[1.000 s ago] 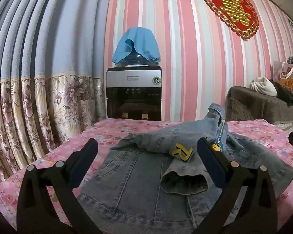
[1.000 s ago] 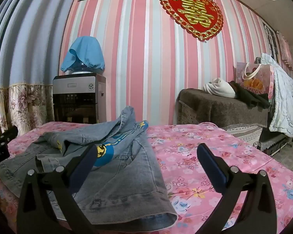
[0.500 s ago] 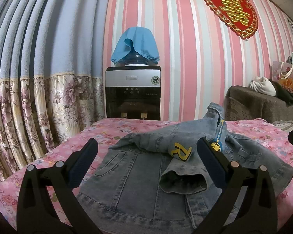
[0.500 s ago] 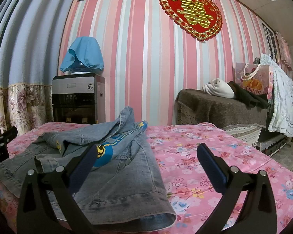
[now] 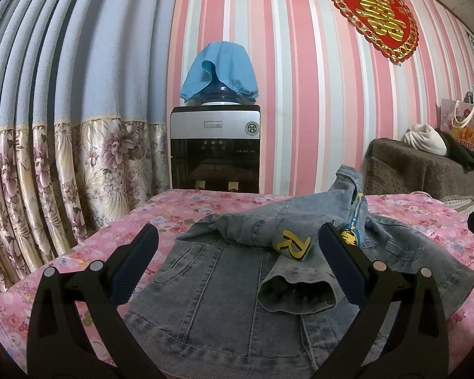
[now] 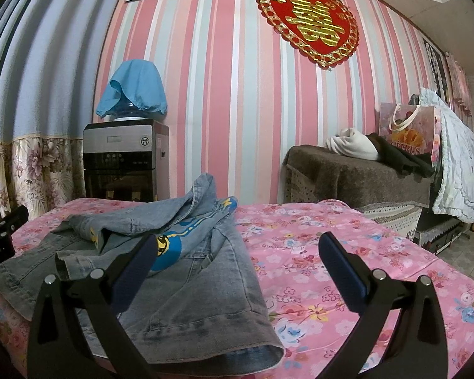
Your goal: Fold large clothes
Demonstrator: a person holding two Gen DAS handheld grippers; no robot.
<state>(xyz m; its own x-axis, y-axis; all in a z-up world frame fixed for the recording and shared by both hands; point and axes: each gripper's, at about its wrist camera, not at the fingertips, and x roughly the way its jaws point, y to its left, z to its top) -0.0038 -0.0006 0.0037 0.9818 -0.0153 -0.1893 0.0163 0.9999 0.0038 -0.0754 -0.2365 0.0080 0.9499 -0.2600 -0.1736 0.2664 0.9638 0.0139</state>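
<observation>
A grey-blue denim jacket (image 5: 218, 287) lies on the pink floral table cover (image 5: 88, 252). One sleeve with a yellow "R" patch (image 5: 292, 243) is folded across its front, cuff toward me. My left gripper (image 5: 237, 268) is open and empty, held just above the jacket's near hem. In the right wrist view the jacket (image 6: 186, 271) lies at left, with a sleeve cuff at the near edge. My right gripper (image 6: 237, 268) is open and empty above the jacket's right side. The left gripper's tip (image 6: 3, 227) shows at the far left.
A water dispenser (image 5: 215, 148) with a blue cloth cover stands behind the table against the striped wall. Curtains (image 5: 47, 158) hang at left. A brown-covered cabinet (image 6: 357, 173) with clothes and a gift bag stands at right. The pink cover (image 6: 347, 252) lies right of the jacket.
Both views have shifted only slightly; the grippers stay open and the jacket has not moved.
</observation>
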